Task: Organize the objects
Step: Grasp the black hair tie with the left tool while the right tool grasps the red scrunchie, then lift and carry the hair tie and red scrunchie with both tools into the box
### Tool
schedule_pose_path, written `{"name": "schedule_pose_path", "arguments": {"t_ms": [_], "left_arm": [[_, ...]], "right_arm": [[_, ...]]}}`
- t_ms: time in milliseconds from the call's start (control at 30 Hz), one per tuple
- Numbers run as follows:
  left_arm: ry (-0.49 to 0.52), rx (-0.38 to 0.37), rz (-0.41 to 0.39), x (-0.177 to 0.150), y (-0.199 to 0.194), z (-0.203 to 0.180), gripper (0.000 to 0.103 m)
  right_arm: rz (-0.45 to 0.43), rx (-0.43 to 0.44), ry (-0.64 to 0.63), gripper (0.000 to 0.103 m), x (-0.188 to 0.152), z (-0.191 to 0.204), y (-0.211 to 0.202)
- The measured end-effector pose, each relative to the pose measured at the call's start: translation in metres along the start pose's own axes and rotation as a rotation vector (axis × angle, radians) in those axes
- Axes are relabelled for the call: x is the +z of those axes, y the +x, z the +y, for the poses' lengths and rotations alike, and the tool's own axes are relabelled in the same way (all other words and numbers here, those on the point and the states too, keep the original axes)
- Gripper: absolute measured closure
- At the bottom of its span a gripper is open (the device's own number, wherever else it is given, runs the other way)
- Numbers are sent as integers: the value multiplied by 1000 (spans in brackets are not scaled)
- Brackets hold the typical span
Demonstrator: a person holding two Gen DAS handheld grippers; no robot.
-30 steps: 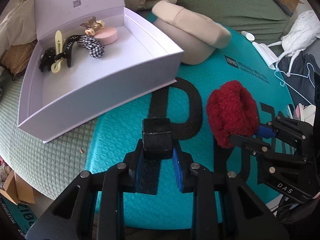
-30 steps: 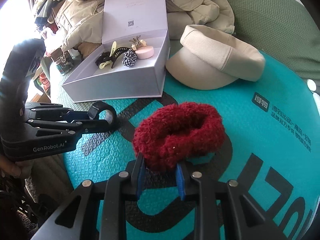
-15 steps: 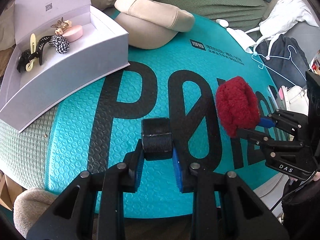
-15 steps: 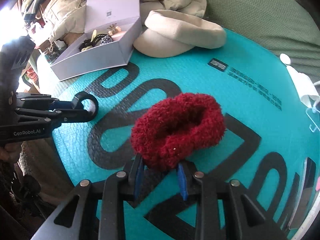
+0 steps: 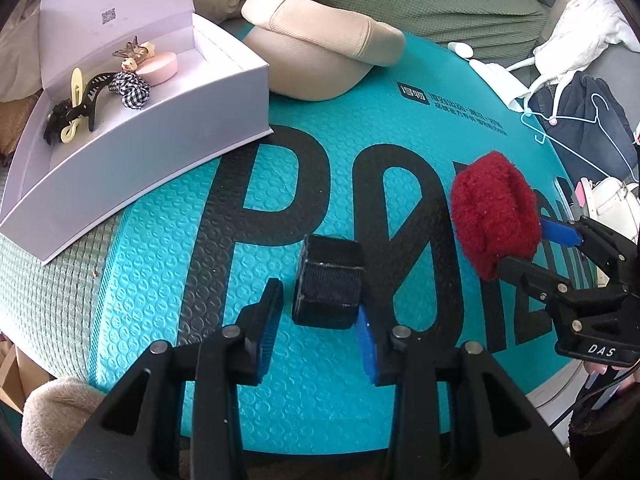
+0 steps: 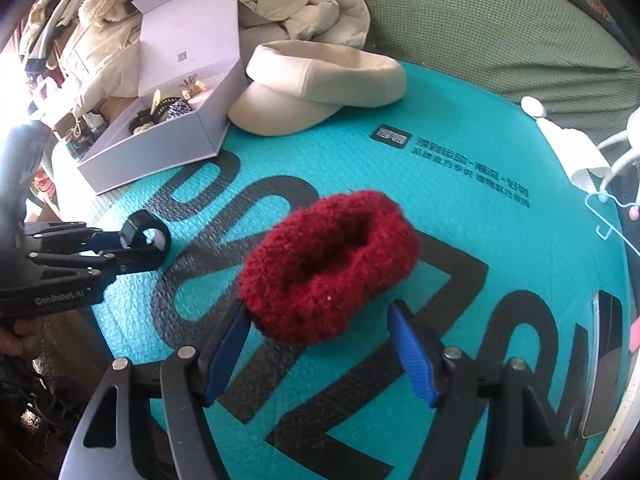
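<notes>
Left tool (image 5: 316, 332), jaws opening around a small black ribbed elastic hair band (image 5: 328, 282): band between the blue pads (image 5: 266, 334), left pad clear of it, right pad at its lower edge, contact there not certain. Right tool (image 6: 320, 354), jaws opening, pads standing apart from a fluffy dark-red yarn scrunchie (image 6: 328, 264) just ahead of them.

Both pieces resting on the embossed teal foam mat with black lettering (image 5: 400, 140), near its front edge. White rigid cardboard box with raised lid (image 5: 152, 136) sitting at the mat's far left corner, already holding hair clips and a checked scrunchie; beige fabric cap (image 5: 320, 60) lying along the far edge.

Judged handling: both pieces very light, soft, springy, not fragile. Black band compressing readily, likely rolling if nudged; best pinched across its loop. Red scrunchie plush, high-friction, collapsing under pressure; best taken across one side of the ring.
</notes>
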State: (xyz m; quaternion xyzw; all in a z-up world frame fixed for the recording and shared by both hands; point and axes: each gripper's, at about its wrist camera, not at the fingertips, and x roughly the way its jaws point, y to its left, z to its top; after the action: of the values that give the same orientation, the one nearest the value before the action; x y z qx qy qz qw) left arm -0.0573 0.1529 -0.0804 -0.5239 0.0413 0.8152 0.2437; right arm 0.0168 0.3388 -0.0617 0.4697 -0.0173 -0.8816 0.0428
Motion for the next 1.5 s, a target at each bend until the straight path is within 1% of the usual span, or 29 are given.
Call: {"name": "schedule_pose_path", "arguments": {"t_ms": [67,133,233,333,467,600,700,867,933,967,1000,1033,1067,1100,1133,1167,1200,1233,1367,1433,1467,1500], "left_arm": [[0,4,-11,2,3,2,70],[5,12,-26,4,4,4,70],[7,19,-42,7,6,8,65],[12,20,-57,10,10,7,61],[12,17,-72,15,15,5,56],[33,30,-93,17,19,2,54],[68,54,-111,18,23,-4,54],[136,29,-117,16,25,-16,55],[148,22,-119,17,26,-19,59],[149,22,-122,17,26,-19,68],[143,16,-123,18,26,-18,74],[133,7,-126,18,26,-16,78],[126,-11,-127,18,26,-14,78],[122,-30,-125,18,25,-13,78],[121,-36,-125,19,25,-13,78],[123,-35,-126,18,26,-14,79],[129,-33,-126,18,25,-15,79],[136,-33,-123,17,25,-16,79],[144,-30,-112,16,23,-18,79],[133,-33,-109,15,21,-16,79],[123,-40,-103,15,20,-14,79],[113,-48,-97,15,19,-12,79]], "right_arm": [[-30,-11,4,28,2,3,1],[-65,-22,27,17,4,3,3],[-113,-33,73,14,10,2,9],[-126,-53,104,9,16,0,18],[-114,-76,129,9,22,-2,30],[-78,-123,109,9,23,1,43],[-67,-175,102,9,22,1,48],[-54,-180,84,9,21,6,55],[-51,-183,90,9,22,8,56],[-53,-181,90,11,22,9,56],[-57,-181,90,15,21,10,56],[-60,-181,87,22,21,11,55],[-63,-177,83,27,21,12,54],[-67,-170,78,35,22,13,53],[-67,-168,78,42,21,13,53],[-66,-169,81,46,22,14,52],[-67,-162,77,55,23,14,51],[-65,-157,73,58,23,15,51],[-59,-117,73,63,24,15,49],[-51,-71,78,67,25,14,47],[-49,-50,83,68,26,14,46],[-49,-48,87,68,27,13,44]]}}
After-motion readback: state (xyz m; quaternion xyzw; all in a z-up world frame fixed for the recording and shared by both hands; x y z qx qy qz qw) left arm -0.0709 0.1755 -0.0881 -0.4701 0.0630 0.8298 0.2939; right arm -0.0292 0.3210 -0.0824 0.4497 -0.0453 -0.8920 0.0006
